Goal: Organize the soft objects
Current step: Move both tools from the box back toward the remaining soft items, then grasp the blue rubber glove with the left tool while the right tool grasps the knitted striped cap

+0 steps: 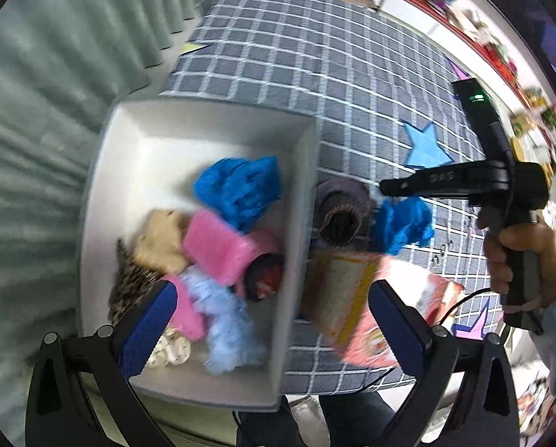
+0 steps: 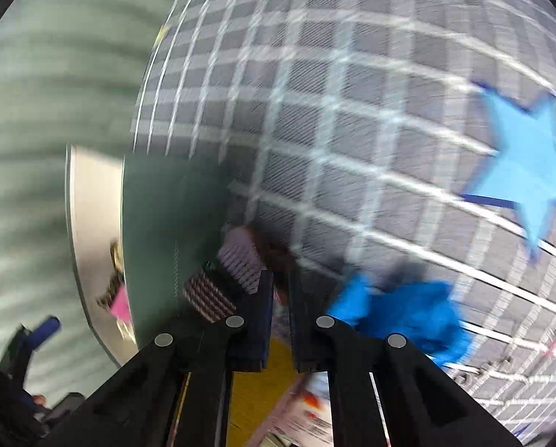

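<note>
A white bin (image 1: pixel 211 119) stands on the checked cloth and holds several soft things: a blue cloth (image 1: pixel 240 186), a pink roll (image 1: pixel 218 246), a light blue fluffy piece (image 1: pixel 226 327), a tan piece (image 1: pixel 158 242). My left gripper (image 1: pixel 274 320) is open above the bin's near right wall, empty. Outside the bin lie a purple-brown knitted hat (image 1: pixel 343 208) and a blue cloth (image 1: pixel 404 223). My right gripper (image 2: pixel 280 294) has its jaws nearly closed on an edge of the knitted hat (image 2: pixel 237 260); the blue cloth (image 2: pixel 408 313) lies to its right.
A pink and yellow packet (image 1: pixel 363 305) lies on the checked tablecloth (image 1: pixel 315 56) in front of the hat. Blue star stickers (image 1: pixel 425 147) mark the cloth. A green curtain (image 1: pixel 35 111) hangs on the left. A shelf with clutter runs along the far right.
</note>
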Available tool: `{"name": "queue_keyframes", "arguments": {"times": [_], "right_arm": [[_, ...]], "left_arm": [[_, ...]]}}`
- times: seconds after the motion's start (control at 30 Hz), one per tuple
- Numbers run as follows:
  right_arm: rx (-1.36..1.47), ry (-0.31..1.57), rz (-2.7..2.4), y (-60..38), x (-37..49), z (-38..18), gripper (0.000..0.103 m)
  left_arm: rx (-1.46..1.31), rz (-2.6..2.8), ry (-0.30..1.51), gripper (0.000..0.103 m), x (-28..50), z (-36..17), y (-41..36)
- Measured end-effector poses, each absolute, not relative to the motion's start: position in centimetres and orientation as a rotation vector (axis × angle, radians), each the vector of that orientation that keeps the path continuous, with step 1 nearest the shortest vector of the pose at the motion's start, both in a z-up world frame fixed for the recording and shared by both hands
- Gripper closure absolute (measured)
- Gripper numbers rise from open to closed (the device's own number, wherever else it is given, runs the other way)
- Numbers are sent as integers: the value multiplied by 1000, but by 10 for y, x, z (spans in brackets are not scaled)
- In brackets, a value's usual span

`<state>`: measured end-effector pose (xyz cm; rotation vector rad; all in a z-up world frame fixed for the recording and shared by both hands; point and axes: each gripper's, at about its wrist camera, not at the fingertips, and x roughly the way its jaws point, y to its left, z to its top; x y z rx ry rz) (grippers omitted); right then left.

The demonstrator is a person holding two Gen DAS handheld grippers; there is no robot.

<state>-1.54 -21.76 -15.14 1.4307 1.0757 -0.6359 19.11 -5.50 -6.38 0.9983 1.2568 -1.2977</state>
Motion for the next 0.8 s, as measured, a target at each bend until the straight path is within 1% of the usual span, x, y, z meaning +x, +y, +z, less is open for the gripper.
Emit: {"name": "queue_keyframes", "arguments": {"times": [0.1, 0.17, 0.23, 0.27, 0.3, 0.33, 0.37, 0.43, 0.63, 0.67, 0.7, 0.73, 0.77, 0.8], "right_arm": [[1476, 998, -751, -217, -67, -140, 94], [1501, 983, -777, -217, -93, -134, 93], [1496, 1010, -740, -222, -91, -133, 84], [1469, 1034, -711, -220, -85, -133, 68], [1435, 1045, -703, -220, -77, -131, 41], [1397, 1042, -696, -220, -66, -128, 30], [1361, 1016, -664, -220, -51, -127, 25], [1361, 1005, -578, -222, -38, -131, 25], [1325, 1130, -389, -223, 36, -172, 25], [1322, 1153, -366, -221, 44, -179, 40], [1317, 1170, -342, -217, 49, -183, 57], [1313, 1188, -333, -215, 52, -185, 60], [1308, 1189, -350, -214, 51, -184, 69], [1318, 1163, -371, -214, 45, -179, 72]], "left_arm": [[1027, -1342, 1236, 0, 168, -62, -66], [1035, -1360, 1243, 0, 158, -62, -70], [1039, -1371, 1242, 0, 150, -60, -71], [1043, -1373, 1235, 0, 148, -60, -72], [1048, -1373, 1226, 0, 146, -58, -72], [1050, -1371, 1221, 0, 145, -58, -72], [1050, -1366, 1216, 0, 146, -58, -71], [1047, -1345, 1212, 0, 151, -57, -68], [1026, -1255, 1240, 0, 169, -61, -51], [1026, -1241, 1246, 0, 170, -62, -49], [1026, -1233, 1250, 0, 171, -62, -48], [1024, -1230, 1250, 0, 170, -61, -48], [1023, -1235, 1247, 0, 167, -60, -49], [1025, -1243, 1243, 0, 164, -59, -50]]}}
